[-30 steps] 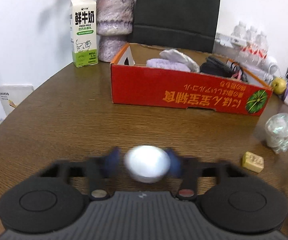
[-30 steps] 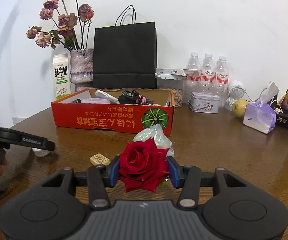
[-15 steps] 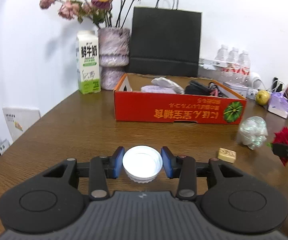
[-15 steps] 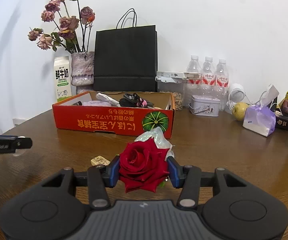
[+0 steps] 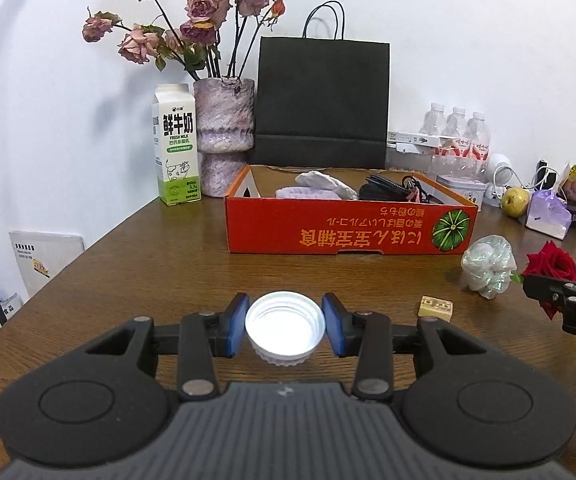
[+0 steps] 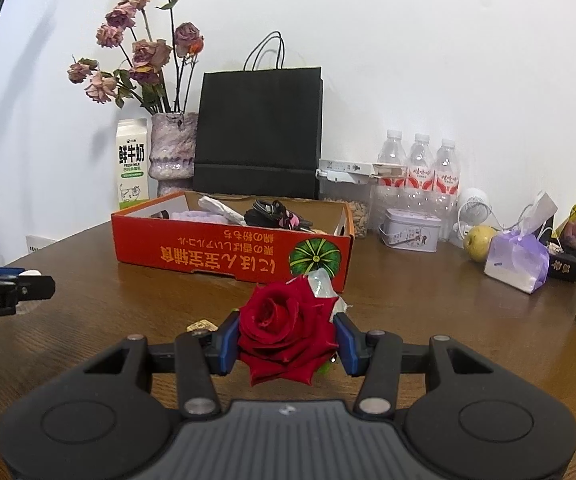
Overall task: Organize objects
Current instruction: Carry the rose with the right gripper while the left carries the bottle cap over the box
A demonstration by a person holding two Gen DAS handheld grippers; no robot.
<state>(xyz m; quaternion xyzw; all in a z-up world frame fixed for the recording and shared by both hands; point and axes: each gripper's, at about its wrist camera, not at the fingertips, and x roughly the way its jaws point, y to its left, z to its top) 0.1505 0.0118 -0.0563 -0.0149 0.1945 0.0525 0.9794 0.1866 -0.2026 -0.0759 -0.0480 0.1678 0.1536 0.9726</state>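
Observation:
My left gripper (image 5: pixel 284 323) is shut on a white screw cap (image 5: pixel 284 327), held above the wooden table with its hollow side facing the camera. My right gripper (image 6: pixel 286 337) is shut on a red rose (image 6: pixel 283 332); the rose also shows at the right edge of the left wrist view (image 5: pixel 552 267). An open red cardboard box (image 5: pixel 348 232) stands further back on the table, holding cloths and a black cable. A crumpled clear wrapper (image 5: pixel 488 265) and a small tan block (image 5: pixel 435 306) lie on the table in front of the box's right end.
Behind the box stand a milk carton (image 5: pixel 175 148), a vase of dried roses (image 5: pixel 223 136) and a black paper bag (image 5: pixel 322 100). Water bottles (image 6: pixel 420 176), a tin (image 6: pixel 410 234), a pear (image 6: pixel 478 237) and a purple pouch (image 6: pixel 518 258) sit at the back right.
My left gripper has lifted and tilted up with the cap, so the view now takes in the flowers and wall. My right gripper has risen a little with the rose.

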